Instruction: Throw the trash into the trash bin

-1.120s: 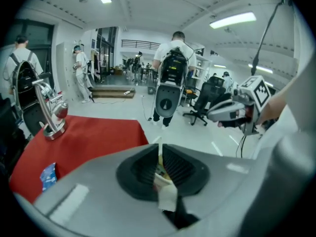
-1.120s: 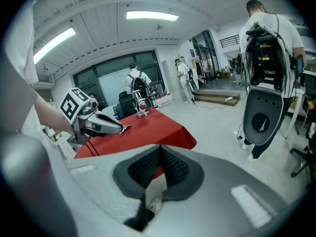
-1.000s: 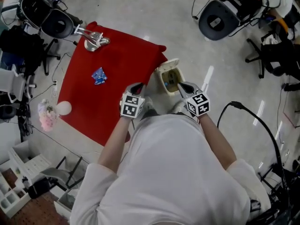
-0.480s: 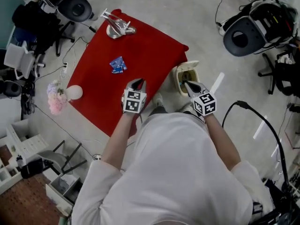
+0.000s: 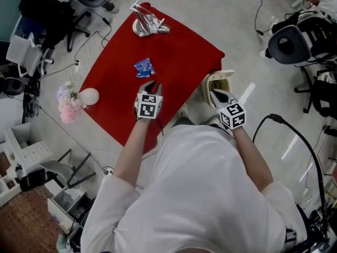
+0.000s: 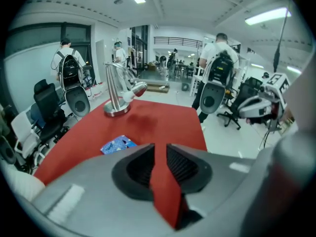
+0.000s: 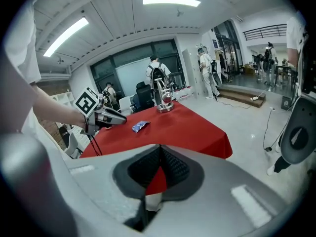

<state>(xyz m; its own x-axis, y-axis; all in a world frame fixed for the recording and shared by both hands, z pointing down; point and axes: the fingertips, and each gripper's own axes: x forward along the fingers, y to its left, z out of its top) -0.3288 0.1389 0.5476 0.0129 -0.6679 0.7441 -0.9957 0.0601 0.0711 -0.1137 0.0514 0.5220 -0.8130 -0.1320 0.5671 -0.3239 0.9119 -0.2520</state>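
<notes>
A blue wrapper lies on the red table cloth. My left gripper hovers over the cloth just short of the wrapper. Its jaws have just been opening; they stand a little apart, and only red cloth shows between them. A cream trash bin with its lid up stands on the floor at the table's right edge. My right gripper is above the bin, its tips together and nothing in them.
A silver stand sits at the cloth's far end. Pink flowers and a white ball are at the left edge. Office chairs, a black cable and people with backpacks surround the table.
My left gripper has moved from the table's edge near the bin out over the cloth towards the wrapper. The right gripper stayed at the bin. The view has shifted.
</notes>
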